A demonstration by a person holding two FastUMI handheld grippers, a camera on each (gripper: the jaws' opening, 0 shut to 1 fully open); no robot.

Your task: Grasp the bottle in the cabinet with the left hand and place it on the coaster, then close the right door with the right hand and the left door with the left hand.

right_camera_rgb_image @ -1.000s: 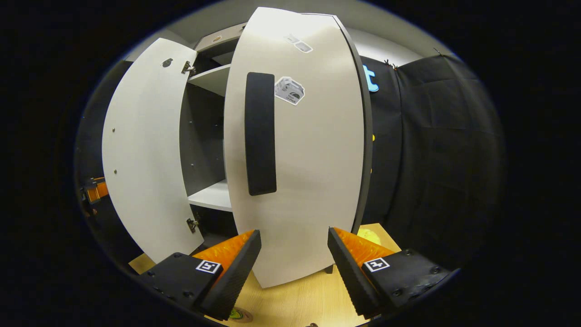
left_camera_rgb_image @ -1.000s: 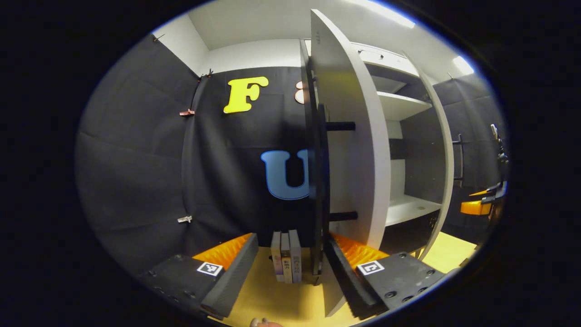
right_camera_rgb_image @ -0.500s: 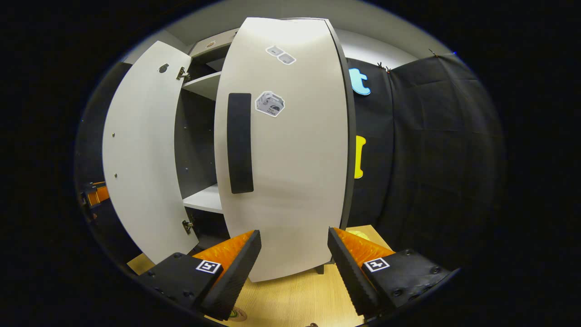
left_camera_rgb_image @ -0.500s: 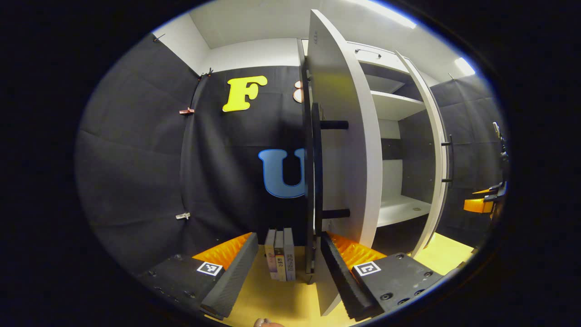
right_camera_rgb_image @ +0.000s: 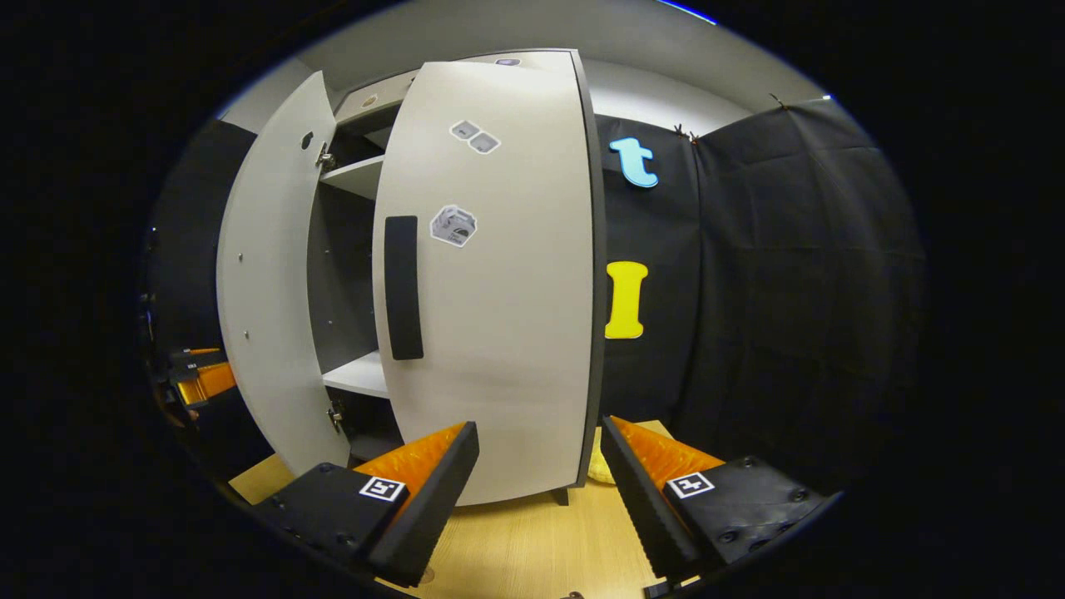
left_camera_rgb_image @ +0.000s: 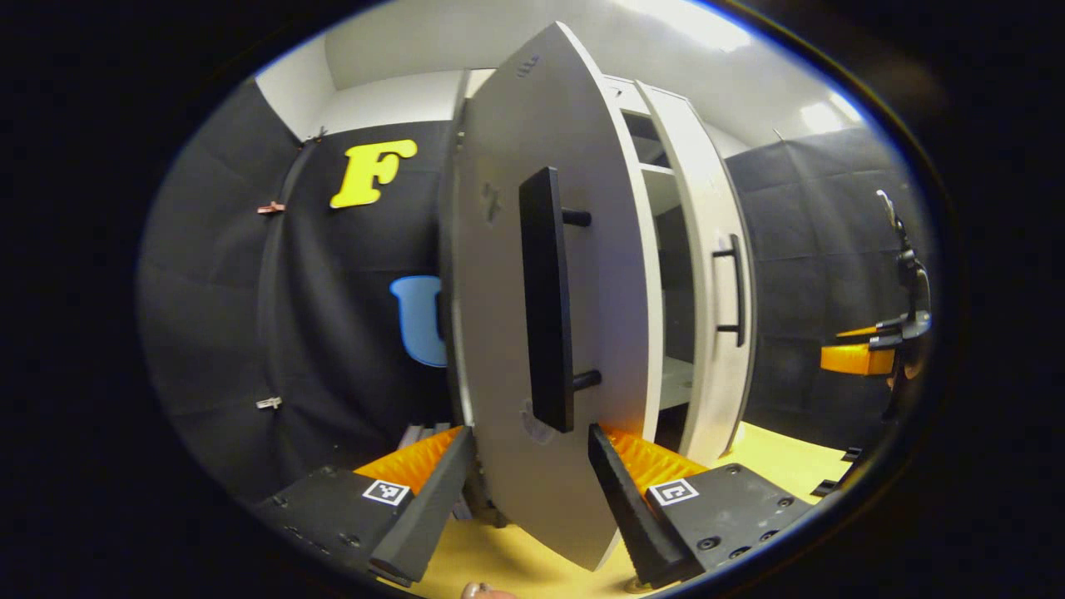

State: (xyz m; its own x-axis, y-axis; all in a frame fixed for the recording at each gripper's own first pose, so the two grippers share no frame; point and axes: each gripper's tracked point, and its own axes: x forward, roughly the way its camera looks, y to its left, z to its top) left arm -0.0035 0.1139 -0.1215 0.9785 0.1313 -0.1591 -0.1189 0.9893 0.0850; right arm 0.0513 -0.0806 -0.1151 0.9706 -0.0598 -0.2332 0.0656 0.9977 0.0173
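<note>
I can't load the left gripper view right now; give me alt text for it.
The open left gripper sits close against the front of the cabinet's left door, whose black bar handle stands just above the fingers. Beyond it, the right door is nearly shut, leaving a narrow gap, and the right gripper hangs farther off at the far right.

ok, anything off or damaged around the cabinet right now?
Nothing stands out. Both doors are only part shut: the left door angles across the left hand-held gripper, and the right door stands ajar ahead of the right hand-held gripper. The shelf behind looks intact, with no spills on it.
</note>
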